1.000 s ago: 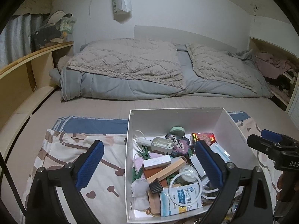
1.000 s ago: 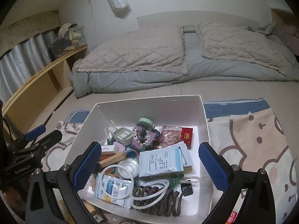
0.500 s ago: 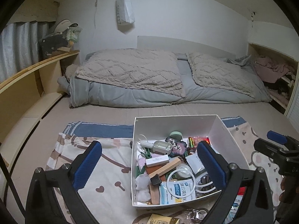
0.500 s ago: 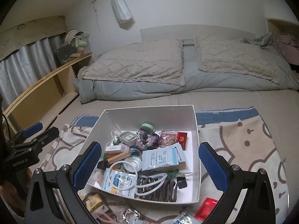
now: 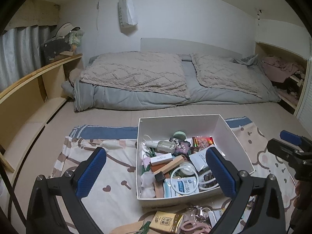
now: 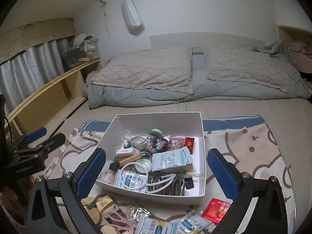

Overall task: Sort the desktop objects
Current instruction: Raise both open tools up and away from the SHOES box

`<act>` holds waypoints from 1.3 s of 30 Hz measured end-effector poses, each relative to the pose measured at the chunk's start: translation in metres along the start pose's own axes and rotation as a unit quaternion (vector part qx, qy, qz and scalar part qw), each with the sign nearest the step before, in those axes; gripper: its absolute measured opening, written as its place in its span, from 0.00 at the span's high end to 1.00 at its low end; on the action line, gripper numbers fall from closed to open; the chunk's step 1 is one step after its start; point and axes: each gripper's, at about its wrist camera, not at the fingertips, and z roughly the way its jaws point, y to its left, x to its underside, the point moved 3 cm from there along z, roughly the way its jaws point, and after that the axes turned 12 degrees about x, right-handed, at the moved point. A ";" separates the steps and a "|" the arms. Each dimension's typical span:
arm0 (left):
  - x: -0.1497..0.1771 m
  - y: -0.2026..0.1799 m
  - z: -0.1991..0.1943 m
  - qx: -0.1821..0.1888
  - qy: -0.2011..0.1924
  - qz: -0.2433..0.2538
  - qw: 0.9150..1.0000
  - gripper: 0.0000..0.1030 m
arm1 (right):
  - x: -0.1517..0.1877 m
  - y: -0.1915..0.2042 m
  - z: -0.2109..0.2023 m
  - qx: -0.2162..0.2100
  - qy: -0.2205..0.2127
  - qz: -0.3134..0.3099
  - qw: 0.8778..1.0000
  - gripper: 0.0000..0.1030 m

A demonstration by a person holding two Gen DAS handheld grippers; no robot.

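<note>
A white box (image 5: 238, 145) (image 6: 202, 140) stands on a patterned cloth on the bed. It holds several small items: a white cable, packets, a green round case, a wooden block. My left gripper (image 5: 156, 172) is open and empty, held above the box's near left side. My right gripper (image 6: 157, 172) is open and empty, held above the box's near edge. Loose items lie on the cloth in front of the box: a gold box (image 5: 167, 221), a red packet (image 6: 216, 210), blue-white packets (image 6: 156, 225), pink clips (image 6: 115, 219).
The patterned cloth (image 5: 109, 177) spreads left and right of the box. Folded quilts and pillows (image 5: 136, 78) lie at the back. A wooden shelf (image 5: 29, 89) runs along the left. A white bag (image 5: 127, 12) hangs on the wall.
Both grippers have pulled back and up from the box. The box looks smaller and the loose items in front of it have come into view.
</note>
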 end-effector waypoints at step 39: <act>0.022 -0.009 -0.108 -0.012 -0.045 0.003 0.999 0.00 | 0.033 -0.029 -0.082 -0.017 -0.029 -0.004 0.999 0.00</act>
